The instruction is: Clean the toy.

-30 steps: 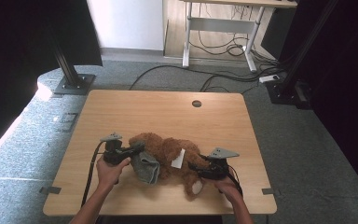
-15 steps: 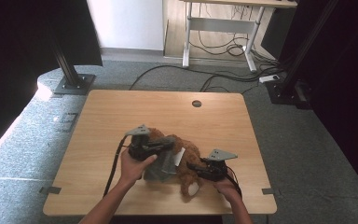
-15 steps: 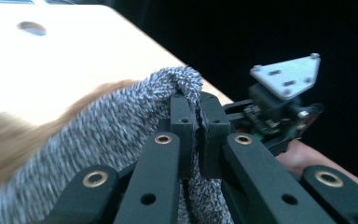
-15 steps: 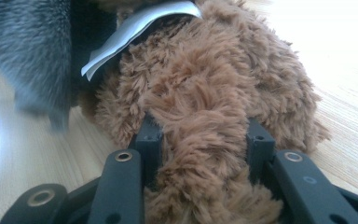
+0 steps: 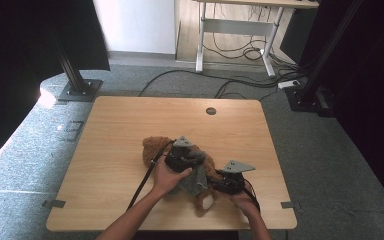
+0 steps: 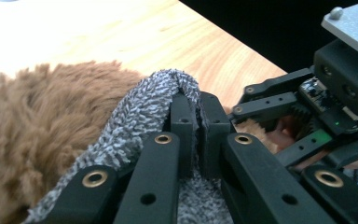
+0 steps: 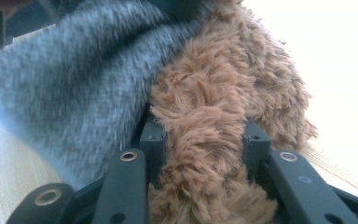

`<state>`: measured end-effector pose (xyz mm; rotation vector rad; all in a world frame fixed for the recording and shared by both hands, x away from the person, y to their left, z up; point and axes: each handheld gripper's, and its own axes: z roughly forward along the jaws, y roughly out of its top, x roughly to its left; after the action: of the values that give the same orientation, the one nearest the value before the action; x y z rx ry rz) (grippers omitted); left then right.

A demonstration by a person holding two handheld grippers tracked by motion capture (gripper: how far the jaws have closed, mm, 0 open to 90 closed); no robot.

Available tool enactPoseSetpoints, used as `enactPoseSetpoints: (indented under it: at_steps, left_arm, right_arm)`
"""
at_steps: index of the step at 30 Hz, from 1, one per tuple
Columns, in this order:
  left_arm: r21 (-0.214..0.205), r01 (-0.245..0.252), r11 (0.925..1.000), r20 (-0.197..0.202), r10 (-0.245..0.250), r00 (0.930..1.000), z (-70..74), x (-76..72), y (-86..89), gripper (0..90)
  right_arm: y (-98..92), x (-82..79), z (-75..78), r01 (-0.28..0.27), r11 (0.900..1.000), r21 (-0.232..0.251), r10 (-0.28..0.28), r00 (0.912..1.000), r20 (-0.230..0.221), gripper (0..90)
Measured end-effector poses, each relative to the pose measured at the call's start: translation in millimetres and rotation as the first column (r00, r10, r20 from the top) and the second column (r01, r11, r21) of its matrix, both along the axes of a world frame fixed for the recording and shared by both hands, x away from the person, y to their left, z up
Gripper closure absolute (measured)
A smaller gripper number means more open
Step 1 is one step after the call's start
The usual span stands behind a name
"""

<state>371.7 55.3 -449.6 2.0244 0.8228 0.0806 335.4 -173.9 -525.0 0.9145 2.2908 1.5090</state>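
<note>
high view shows the whole light wooden table (image 5: 130, 135) with the fuzzy brown plush toy (image 5: 154, 148) lying near its front middle, a grey terry cloth (image 5: 194, 181) draped over the toy's middle, and my two hands side by side on it. my left gripper (image 5: 184, 159) sits on top of the cloth; my right gripper (image 5: 226, 182) is just beside it, toward the table's right front.

left gripper view gives what the high view cannot: my left jaws are pressed together on a raised fold of the grey cloth (image 6: 142, 109), the fold pinched thin between them, brown fur (image 6: 37, 121) spreading out to one side. my right gripper (image 6: 307, 116) shows close beyond, with a bit of fur in front of it.

right gripper view shows my right jaws clamped on a thick limb of the brown toy (image 7: 205, 154), the fur bulging up between them. the grey cloth (image 7: 70, 88) lies against the toy on one side, blurred.
</note>
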Motion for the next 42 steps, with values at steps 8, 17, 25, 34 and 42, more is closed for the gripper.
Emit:
enactPoseSetpoints:
  at_steps: [8, 17, 25, 34, 42]
  left_arm:
    - [-0.055, -0.178, 0.9825, 0.013, 0.179, 0.9838, 13.7, 16.6, 73.9, 86.1]
    - [-0.087, -0.285, 0.9544, -0.105, 0.276, 0.9554, -5.9, 38.9, 129.2, 85.7]
    - [-0.066, -0.253, 0.9653, -0.055, 0.249, 0.9669, -16.9, 25.1, 122.9, 86.4]
    - [-0.094, -0.223, 0.9703, -0.053, 0.219, 0.9743, -29.1, 6.9, 133.1, 86.8]
    - [-0.114, -0.219, 0.9690, -0.070, 0.212, 0.9747, -36.9, -3.4, 141.0, 86.9]
  right_arm:
    - [-0.5, 0.6, -0.5, 0.014, 0.9999, -0.004, -0.014, 0.9999, 0.004, 63.0]
    - [-0.5, 1.4, -1.4, 0.009, 1.0000, 0.001, -0.009, 1.0000, 0.004, 62.9]
    - [-0.8, 1.6, -0.6, 0.038, 0.9992, 0.011, -0.038, 0.9992, -0.012, 53.1]
    - [-3.0, 4.6, 21.4, 0.064, 0.9973, 0.037, -0.061, 0.9961, -0.064, 25.1]
    - [18.7, 9.7, 13.2, -0.006, 0.9987, -0.052, -0.001, 0.9921, -0.126, 28.3]
